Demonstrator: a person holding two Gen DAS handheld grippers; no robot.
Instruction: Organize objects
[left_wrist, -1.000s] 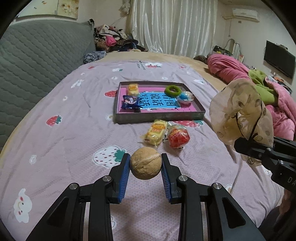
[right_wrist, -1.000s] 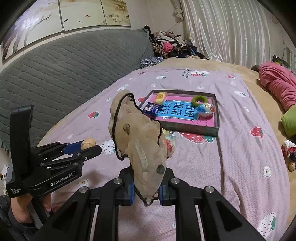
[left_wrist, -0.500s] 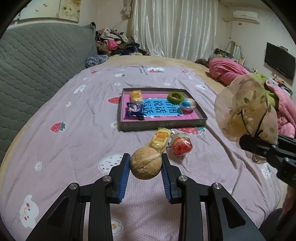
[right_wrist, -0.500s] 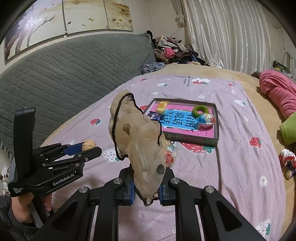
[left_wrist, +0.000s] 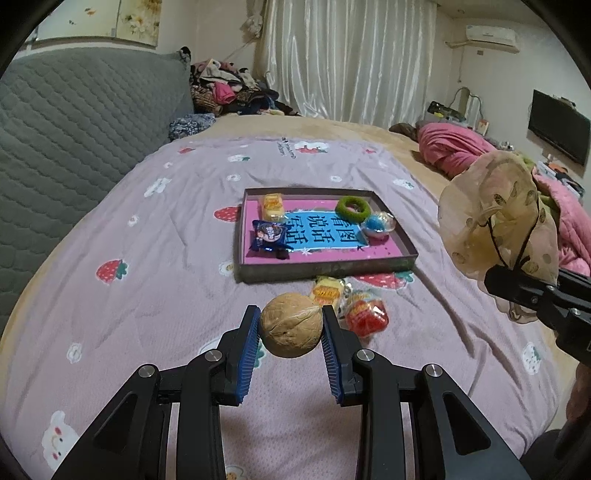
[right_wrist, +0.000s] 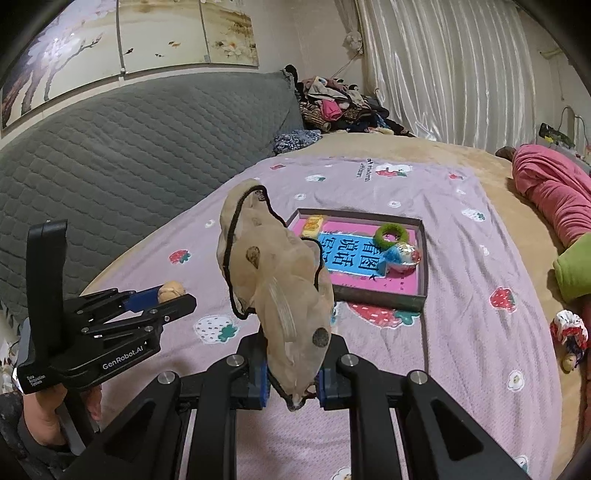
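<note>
Inside the shallow grey cardboard tray (left_wrist: 325, 267) lie a green ring (left_wrist: 352, 209), a blue snack packet (left_wrist: 269, 236) and a yellow sweet (left_wrist: 272, 205). Nearer than the tray, the left gripper (left_wrist: 290, 325) clamps a round brown walnut (left_wrist: 290, 325) between its blue pads. The right gripper (right_wrist: 291, 380) pinches a sheer beige drawstring pouch (right_wrist: 277, 280).

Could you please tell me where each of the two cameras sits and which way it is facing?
Left wrist: sits on the left gripper, looking forward and downward over the bed to the tray; its fingers clamp a walnut, and the right gripper's black body enters at the right.
Right wrist: sits on the right gripper, facing the same bed and tray; its fingers pinch a sheer drawstring bag, and the left gripper with the person's hand shows at lower left.
Shared: tray, strawberry blanket, walnut, bag, curtains.
</note>
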